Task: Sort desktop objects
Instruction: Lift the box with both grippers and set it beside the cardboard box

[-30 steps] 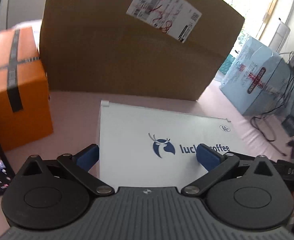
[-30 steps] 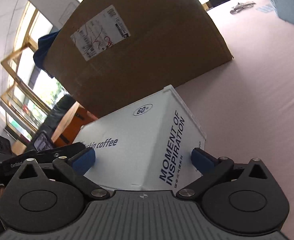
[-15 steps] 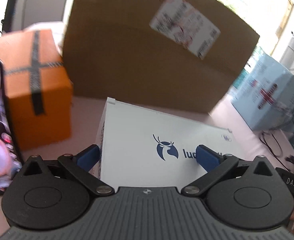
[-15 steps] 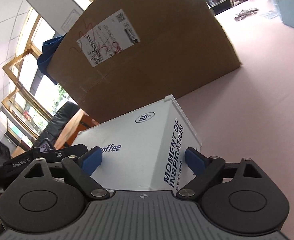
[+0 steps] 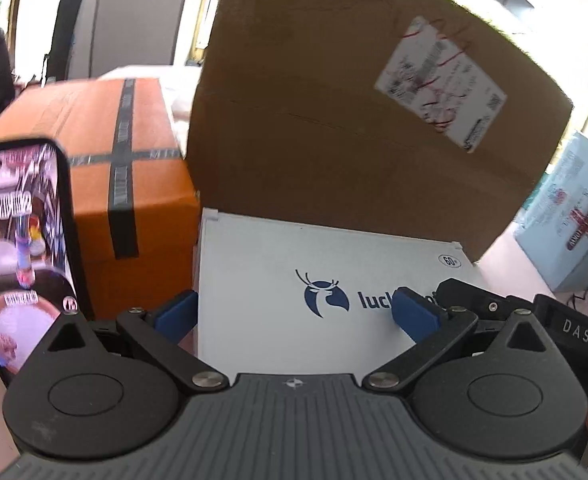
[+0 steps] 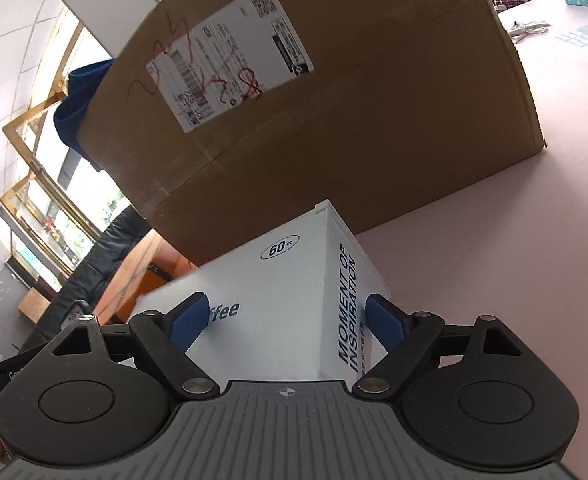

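A white coffee box (image 5: 294, 256) with a dark blue deer logo sits between both grippers, its far edge close to a big brown cardboard box (image 5: 334, 140). My left gripper (image 5: 294, 316) is shut on the white box's left part, one blue pad at its left wall and the other over its top face. My right gripper (image 6: 286, 320) is shut on the white box (image 6: 290, 292) at its right edge, with one pad on the top face and one on the printed side.
An orange taped box (image 5: 106, 152) stands just left of the white box. A lit phone (image 5: 18, 240) stands at the far left. A pale blue box (image 5: 574, 216) sits at the right. The pink tabletop (image 6: 514, 260) stretches away to the right of the cardboard box (image 6: 334, 140).
The white box has moved with both grippers toward the cardboard box and the orange box. The right gripper's pads have come closer together on it. The phone has come into the left view.
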